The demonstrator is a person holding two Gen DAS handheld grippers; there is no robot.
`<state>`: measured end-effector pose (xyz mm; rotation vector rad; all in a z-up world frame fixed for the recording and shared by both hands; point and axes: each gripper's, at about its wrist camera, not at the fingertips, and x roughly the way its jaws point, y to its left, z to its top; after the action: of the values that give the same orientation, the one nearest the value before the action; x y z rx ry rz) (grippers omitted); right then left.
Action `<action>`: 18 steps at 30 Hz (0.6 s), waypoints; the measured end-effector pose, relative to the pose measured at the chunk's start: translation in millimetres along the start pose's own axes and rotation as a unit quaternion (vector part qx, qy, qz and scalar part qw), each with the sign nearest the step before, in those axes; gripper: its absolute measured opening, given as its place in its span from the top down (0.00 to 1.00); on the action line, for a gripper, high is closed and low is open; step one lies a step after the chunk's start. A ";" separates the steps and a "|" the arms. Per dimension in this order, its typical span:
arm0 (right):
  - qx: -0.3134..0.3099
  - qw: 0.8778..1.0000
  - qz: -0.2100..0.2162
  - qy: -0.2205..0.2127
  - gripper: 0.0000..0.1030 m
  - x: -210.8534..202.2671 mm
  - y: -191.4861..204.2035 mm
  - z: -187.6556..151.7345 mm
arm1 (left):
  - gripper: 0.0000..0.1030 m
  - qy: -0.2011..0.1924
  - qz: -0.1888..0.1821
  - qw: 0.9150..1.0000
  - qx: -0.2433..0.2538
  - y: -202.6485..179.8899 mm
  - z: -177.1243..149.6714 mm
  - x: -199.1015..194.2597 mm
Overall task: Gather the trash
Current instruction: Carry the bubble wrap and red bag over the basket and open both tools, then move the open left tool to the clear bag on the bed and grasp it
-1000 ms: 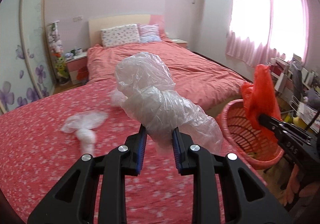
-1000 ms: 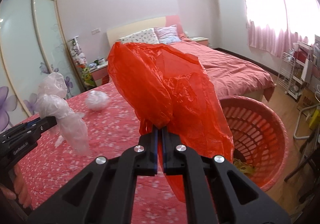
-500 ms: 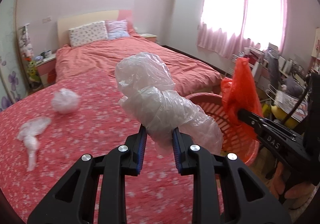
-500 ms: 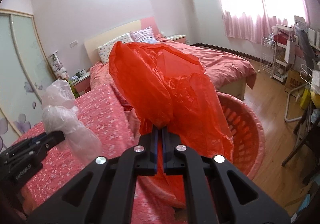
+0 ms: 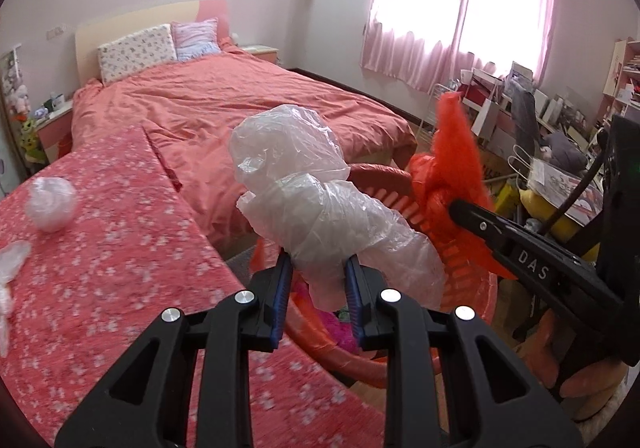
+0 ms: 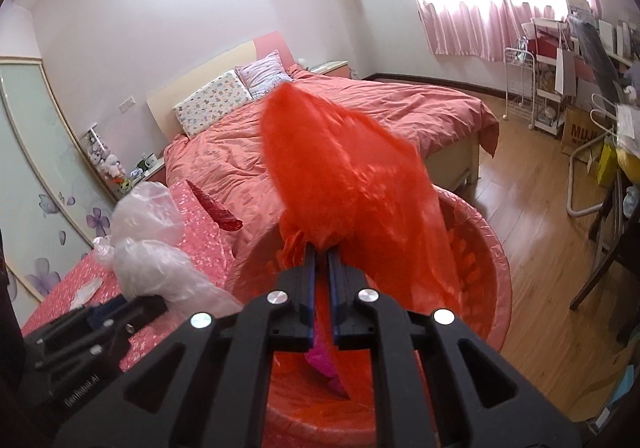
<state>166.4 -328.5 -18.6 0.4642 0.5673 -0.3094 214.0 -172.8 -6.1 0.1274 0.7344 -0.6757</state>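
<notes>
In the left wrist view, the left gripper (image 5: 316,268) sits at the bottom centre of the frame, its blue-lined jaws set narrowly apart and clamped on the lower neck of a crumpled clear plastic bag (image 5: 304,183). The bag bulges up and to the right from the jaws, filling the middle of the frame. Behind and below it, the red laundry-style basket (image 5: 472,280) shows its slatted wall and rim in the lower right, with something pink lying inside. At right, the right gripper (image 5: 456,207) reaches in from the frame edge, pinching a red plastic bag (image 5: 456,151) at a knotted bunch, above the basket's rim. On the flowered red cover (image 5: 120,268) at left lie a small clear plastic ball (image 5: 50,203) and, at the far left edge, another scrap of clear plastic (image 5: 10,260). A bed with a salmon quilt (image 5: 224,107) fills the upper middle.

In the right wrist view, the right gripper (image 6: 322,260) is almost closed, its jaws holding the gathered end of the red plastic bag (image 6: 352,175), which billows upward through the frame centre, blurred. The basket (image 6: 492,272) lies directly beneath it, filling the lower centre and right. The clear bag (image 6: 156,248) and the left gripper appear at lower left, beside the basket's edge.
</notes>
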 end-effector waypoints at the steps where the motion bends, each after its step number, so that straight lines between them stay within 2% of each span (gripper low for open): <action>1: 0.002 1.000 0.001 0.001 0.89 2.4 -1.8 0.9 | 0.75 0.003 0.000 1.000 0.000 -1.3 -0.1 1.5; 3: 0.006 1.000 0.002 0.004 0.84 8.0 -6.2 1.6 | 0.69 0.011 0.000 1.000 -0.002 -2.0 -1.1 8.7; 5: 0.009 1.000 0.000 0.006 0.73 12.1 -10.4 1.3 | 0.64 0.019 0.003 1.000 -0.005 -0.2 -2.7 13.9; 7: 0.011 1.000 -0.004 0.007 0.68 14.8 -12.3 -0.3 | 0.54 0.026 0.006 1.000 -0.009 1.5 -4.7 18.2; 11: 0.012 1.000 -0.011 0.006 0.57 16.4 -14.1 -5.2 | 0.48 0.034 0.017 0.999 -0.018 11.7 -9.7 18.5; 17: -0.012 0.999 -0.032 -0.006 0.39 10.6 -8.7 -8.5 | 0.35 0.019 0.067 0.997 -0.027 38.2 -17.4 -2.5; 18: -0.017 0.999 -0.034 -0.010 0.38 9.0 -5.6 -9.3 | 0.30 0.017 0.076 0.997 -0.030 43.5 -18.8 -6.7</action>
<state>167.2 -330.0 -32.6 0.4102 0.5691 -0.3678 226.1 -129.0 -21.0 0.1388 0.7679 -0.5077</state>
